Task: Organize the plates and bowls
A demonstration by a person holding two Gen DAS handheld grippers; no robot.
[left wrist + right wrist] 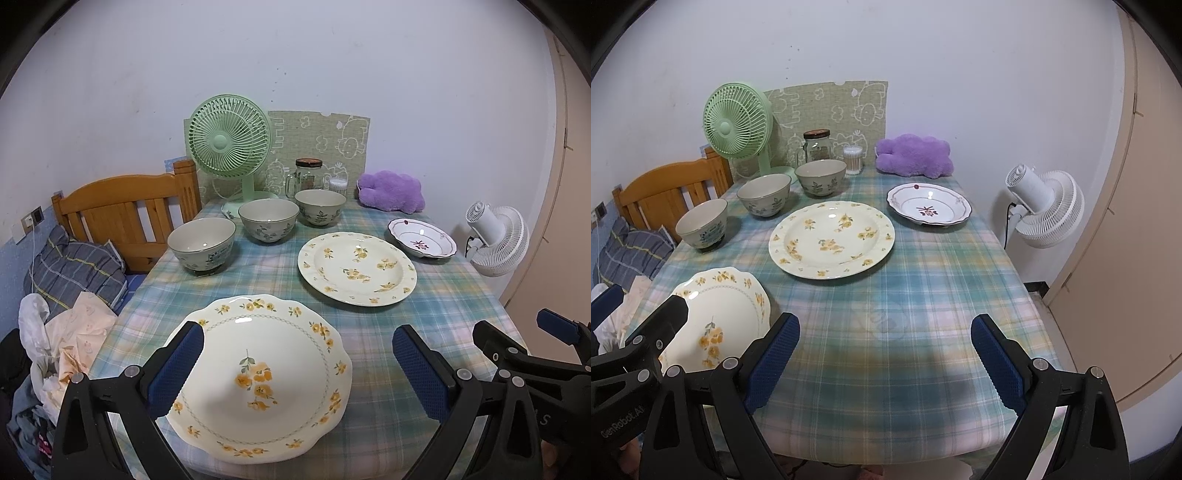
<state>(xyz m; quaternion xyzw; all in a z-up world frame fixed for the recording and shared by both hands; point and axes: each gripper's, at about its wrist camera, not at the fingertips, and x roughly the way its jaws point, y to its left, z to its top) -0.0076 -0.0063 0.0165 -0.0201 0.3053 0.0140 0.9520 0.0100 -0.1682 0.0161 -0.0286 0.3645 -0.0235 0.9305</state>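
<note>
Both grippers spread wide, holding nothing; all plates and bowls sit separate on the table, nothing stacked yet

Left gripper (297, 363) hangs over the scalloped plate (258, 376) at the near edge; right gripper (884, 354) is over bare checked tablecloth (923, 280). Likely risks: glazed ceramic slipping from the pads, a thin rim chipping, loose cloth dragging. Round floral plate (831, 240) mid-table, small red-motif dish (929, 203) far right, three deep footed bowls (764, 199) in a diagonal row at left

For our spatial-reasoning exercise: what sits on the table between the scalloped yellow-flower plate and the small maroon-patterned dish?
The round yellow-flower plate lies between the scalloped plate and the maroon-patterned dish; the right wrist view shows it clearest.
</note>
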